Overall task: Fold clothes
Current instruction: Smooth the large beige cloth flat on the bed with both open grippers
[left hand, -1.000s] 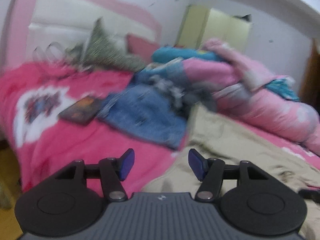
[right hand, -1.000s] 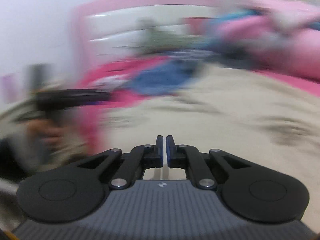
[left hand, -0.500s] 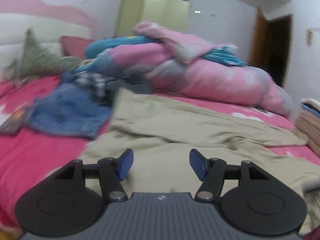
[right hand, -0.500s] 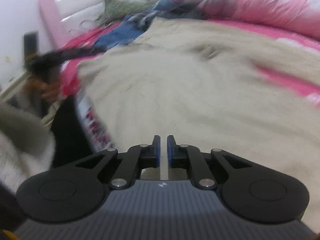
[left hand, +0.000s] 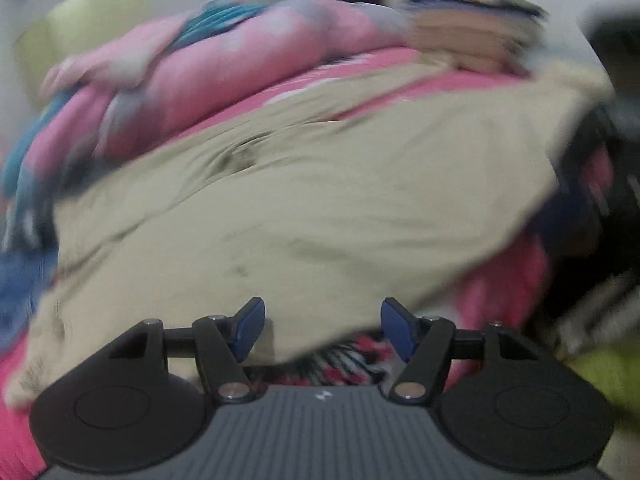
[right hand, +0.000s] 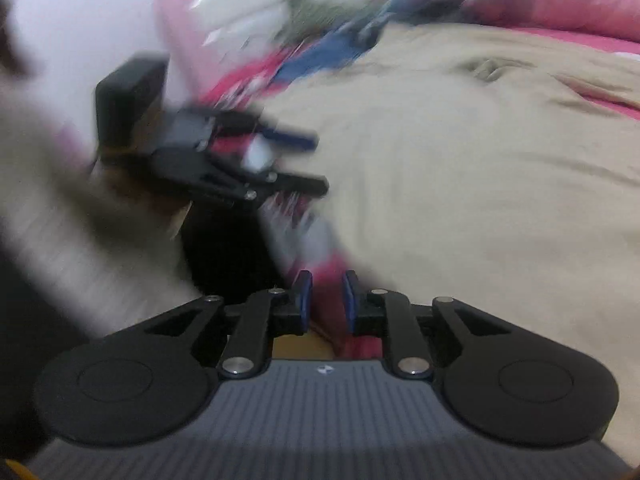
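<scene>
- The left gripper has its blue pads well apart and opening further; nothing is pressed between them, and the near edge of the beige garment lies just beyond the tips.
- The right gripper shows a narrow gap that is widening; through it shows only pink bed cover, and no cloth is pinched.
- The beige garment lies spread flat over the pink bed, filling the middle of both views; its creases are smeared by motion blur.
- In the right wrist view, the left gripper appears at the left, blurred, over the garment's edge; the hand holding it cannot be made out.
- Behind the garment, a pink quilt and blue denim clothes are heaped, their outlines too blurred to separate.
- A stack of folded items sits far back, its details unreadable.
</scene>
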Demonstrator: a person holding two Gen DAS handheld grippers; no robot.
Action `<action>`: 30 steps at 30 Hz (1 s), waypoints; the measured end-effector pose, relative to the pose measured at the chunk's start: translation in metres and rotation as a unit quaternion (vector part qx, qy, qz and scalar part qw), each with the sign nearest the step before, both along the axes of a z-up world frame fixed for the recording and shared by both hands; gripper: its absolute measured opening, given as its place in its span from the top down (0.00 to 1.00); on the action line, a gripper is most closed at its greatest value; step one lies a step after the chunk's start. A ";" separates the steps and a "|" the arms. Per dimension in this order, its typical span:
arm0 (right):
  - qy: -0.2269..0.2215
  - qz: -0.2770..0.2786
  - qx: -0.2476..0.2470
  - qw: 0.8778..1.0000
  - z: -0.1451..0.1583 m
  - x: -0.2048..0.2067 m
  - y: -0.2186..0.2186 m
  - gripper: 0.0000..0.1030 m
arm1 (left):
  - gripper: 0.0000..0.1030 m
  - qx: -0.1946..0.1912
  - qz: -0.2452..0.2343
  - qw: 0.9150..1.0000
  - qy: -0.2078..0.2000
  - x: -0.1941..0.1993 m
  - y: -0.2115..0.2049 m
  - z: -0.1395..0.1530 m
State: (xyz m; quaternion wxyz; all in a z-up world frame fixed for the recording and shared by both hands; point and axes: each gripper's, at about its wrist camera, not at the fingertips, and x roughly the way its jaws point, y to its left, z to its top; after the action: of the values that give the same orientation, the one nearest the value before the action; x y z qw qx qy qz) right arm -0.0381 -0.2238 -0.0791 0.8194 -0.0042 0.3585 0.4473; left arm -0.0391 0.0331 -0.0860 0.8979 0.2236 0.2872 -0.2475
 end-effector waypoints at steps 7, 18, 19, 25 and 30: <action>-0.114 -0.218 0.052 0.968 0.025 0.060 -0.058 0.62 | 0.33 -0.021 -0.018 0.999 -0.019 0.005 -0.030 0.020; -0.040 -0.279 -0.072 0.957 0.009 -0.061 -0.121 0.61 | 0.31 -0.058 -0.018 0.997 0.048 0.033 -0.050 0.009; -0.061 -0.297 -0.070 0.950 0.020 -0.065 -0.130 0.60 | 0.31 -0.064 -0.016 0.997 0.051 0.036 -0.050 0.010; -0.127 -0.424 -0.062 0.895 0.034 -0.029 -0.169 0.54 | 0.30 -0.078 -0.003 0.995 0.064 0.046 -0.061 0.007; -0.077 -0.461 -0.120 0.876 -0.013 -0.054 -0.205 0.55 | 0.28 -0.083 0.002 0.994 0.077 0.044 -0.059 0.002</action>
State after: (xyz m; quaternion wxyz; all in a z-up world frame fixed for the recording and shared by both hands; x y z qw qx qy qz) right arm -0.0918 -0.4289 -0.0926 0.9511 0.0286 0.3062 -0.0296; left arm 0.0053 -0.0256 -0.0845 0.8890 0.1279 0.3344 -0.2855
